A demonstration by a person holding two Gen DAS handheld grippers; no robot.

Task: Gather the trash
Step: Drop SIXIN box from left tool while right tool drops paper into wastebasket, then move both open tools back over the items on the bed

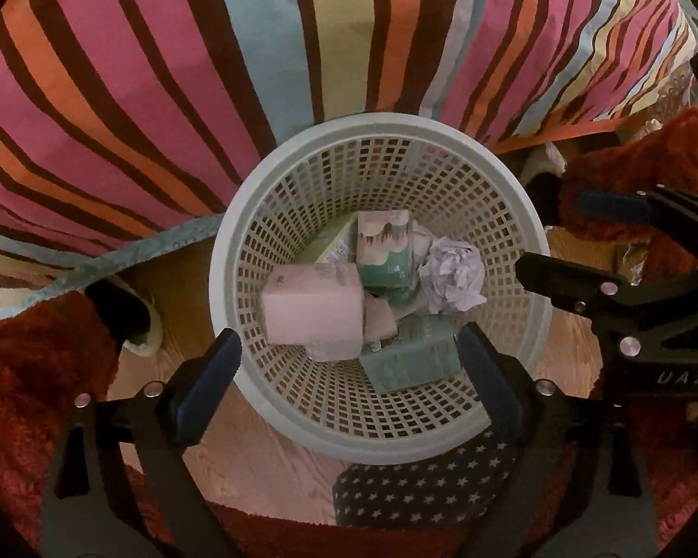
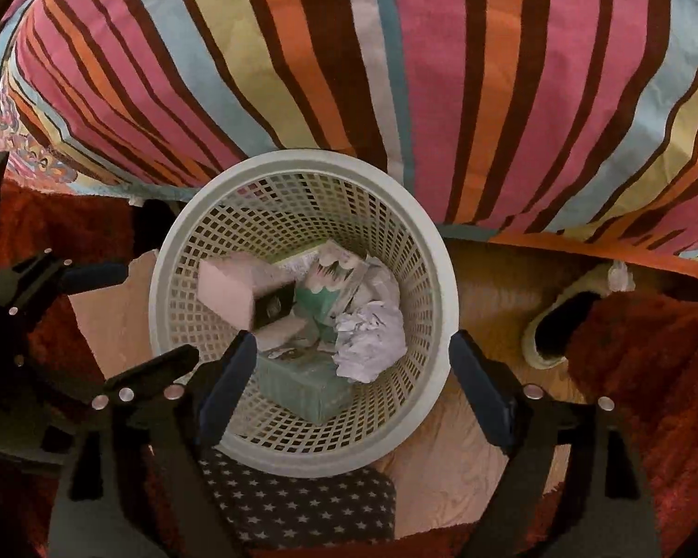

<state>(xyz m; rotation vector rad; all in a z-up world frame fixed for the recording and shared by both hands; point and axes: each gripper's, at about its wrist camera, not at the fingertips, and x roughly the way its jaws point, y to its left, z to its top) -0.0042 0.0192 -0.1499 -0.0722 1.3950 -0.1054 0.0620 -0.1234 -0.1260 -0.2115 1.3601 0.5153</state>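
My left jaws (image 1: pixel 349 367) stand wide apart and released, nothing between the pads, pointing straight down over the pale lattice basket (image 1: pixel 237 251). My right jaws (image 2: pixel 351 381) are spread the same way and grip nothing, pointing down into the same basket (image 2: pixel 442 288). From the left wrist view the right jaws (image 1: pixel 558 242) show at the right edge, beside the basket rim.

The trash lies at the bottom of the basket: a pink box (image 1: pixel 312 311), a green patterned carton (image 1: pixel 386 251), a crumpled paper ball (image 1: pixel 451 279) and a teal box (image 1: pixel 414 358).

The basket stands on the wooden floor (image 1: pixel 256 455) against the striped bed cover (image 1: pixel 163 69), with a star-patterned cloth (image 1: pixel 419 483) at its near rim and red carpet (image 1: pixel 18 372) at the sides.
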